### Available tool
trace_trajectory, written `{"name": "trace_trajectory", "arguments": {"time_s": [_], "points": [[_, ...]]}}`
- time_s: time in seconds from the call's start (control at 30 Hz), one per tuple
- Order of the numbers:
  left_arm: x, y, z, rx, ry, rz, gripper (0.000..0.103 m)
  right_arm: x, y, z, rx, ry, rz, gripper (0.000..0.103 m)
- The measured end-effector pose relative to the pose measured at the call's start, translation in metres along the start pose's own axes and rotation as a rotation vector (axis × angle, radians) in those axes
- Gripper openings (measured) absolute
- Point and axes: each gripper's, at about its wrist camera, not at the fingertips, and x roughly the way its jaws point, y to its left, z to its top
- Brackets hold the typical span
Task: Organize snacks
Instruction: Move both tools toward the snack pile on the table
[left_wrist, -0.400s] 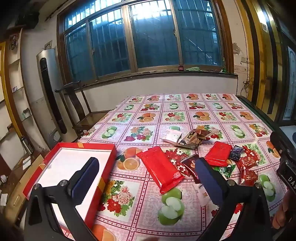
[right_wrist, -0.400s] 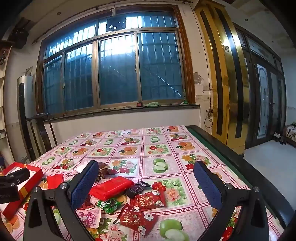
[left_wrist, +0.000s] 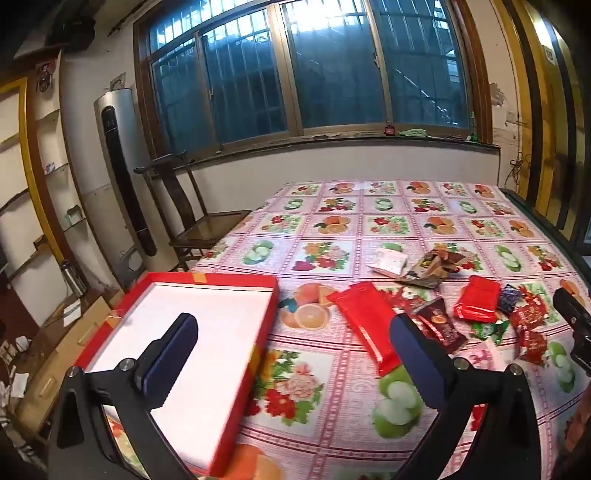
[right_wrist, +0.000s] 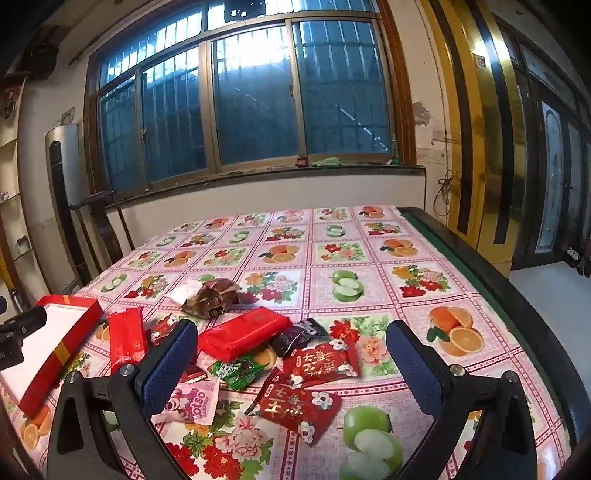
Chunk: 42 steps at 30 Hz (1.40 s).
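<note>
Change: left claw (left_wrist: 291, 354) has swung over the red box (left_wrist: 225, 373).
Claws: left and right claw (right_wrist: 291, 354) both apart, empty.
Meaning: snack packets (right_wrist: 240, 334) remain mid-tabletop, unsorted.

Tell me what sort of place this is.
Probably a room in a home: a table under a fruit-print tablecloth, a wooden chair beside it, a barred window behind, and a standing air conditioner in the corner.
</note>
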Motion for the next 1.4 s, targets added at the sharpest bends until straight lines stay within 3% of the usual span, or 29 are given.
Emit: {"name": "trace_trajectory", "arguments": {"time_s": [0.2,0.43,0.57,0.67,0.83,0.9,1.03,1.13,1.4], "points": [[0.013,0.047,-0.009,0.013,0.027,0.136,0.103,0.018,0.025,-0.016,-0.090,0.147,0.119,0.102],[0.032,0.055,-0.018,-0.034,0.148,0.055,0.103,0.043,0.058,-0.032,-0.141,0.303,0.179,0.102],[0.031,0.048,-0.019,-0.021,0.154,0.063,0.103,0.068,0.066,-0.038,-0.112,0.417,0.143,0.083],[0.032,0.047,-0.018,-0.030,0.162,0.052,0.103,0.081,0.070,-0.042,-0.105,0.475,0.124,0.079],[0.039,0.042,-0.014,-0.040,0.208,0.037,0.103,0.084,0.075,-0.045,-0.118,0.491,0.106,0.069],[0.042,0.038,-0.013,-0.041,0.224,0.035,0.103,0.083,0.072,-0.045,-0.111,0.487,0.090,0.055],[0.048,0.028,-0.007,-0.037,0.261,0.012,0.103,0.082,0.066,-0.044,-0.120,0.484,0.097,0.048],[0.060,0.016,-0.002,-0.024,0.310,0.020,0.103,0.079,0.060,-0.045,-0.133,0.483,0.098,0.037],[0.108,-0.020,0.019,-0.074,0.478,0.043,0.103,0.077,0.020,-0.036,0.056,0.493,0.177,0.026]]}}
